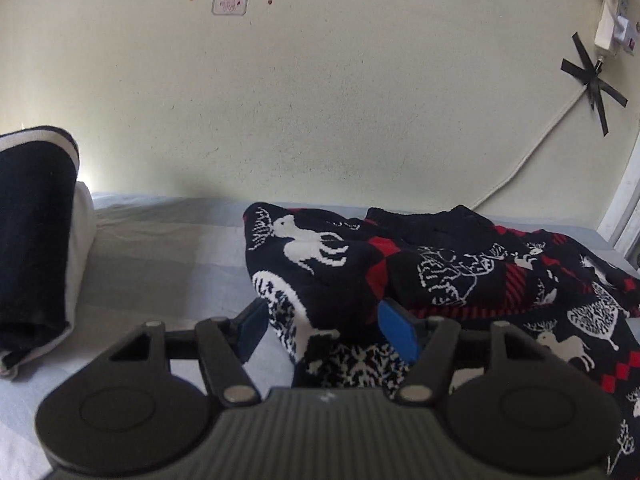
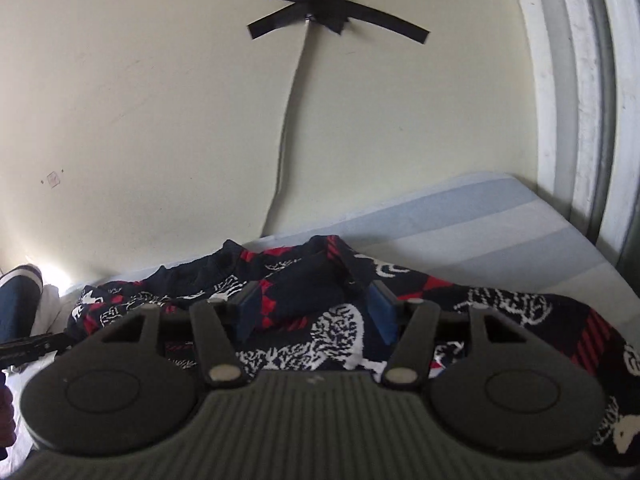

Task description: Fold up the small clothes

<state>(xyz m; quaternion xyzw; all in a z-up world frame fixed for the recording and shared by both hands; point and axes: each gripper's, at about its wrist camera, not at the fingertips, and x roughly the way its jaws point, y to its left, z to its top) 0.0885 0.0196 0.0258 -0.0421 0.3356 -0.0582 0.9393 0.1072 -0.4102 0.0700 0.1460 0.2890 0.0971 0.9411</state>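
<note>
A dark knitted sweater with white bird and tree figures and red checks lies crumpled on the striped bed sheet. My left gripper stands open low over the sweater's left end. A raised fold with a white bird sits just ahead of and between its blue pads, and the pads do not press on it. The right wrist view shows the same sweater spread across the sheet. My right gripper is open just above its middle, with nothing pinched between its fingers.
A folded navy and white garment lies at the left end of the bed by the wall. A white cable is taped to the wall with black tape crosses under a power strip. A white window frame stands at the right.
</note>
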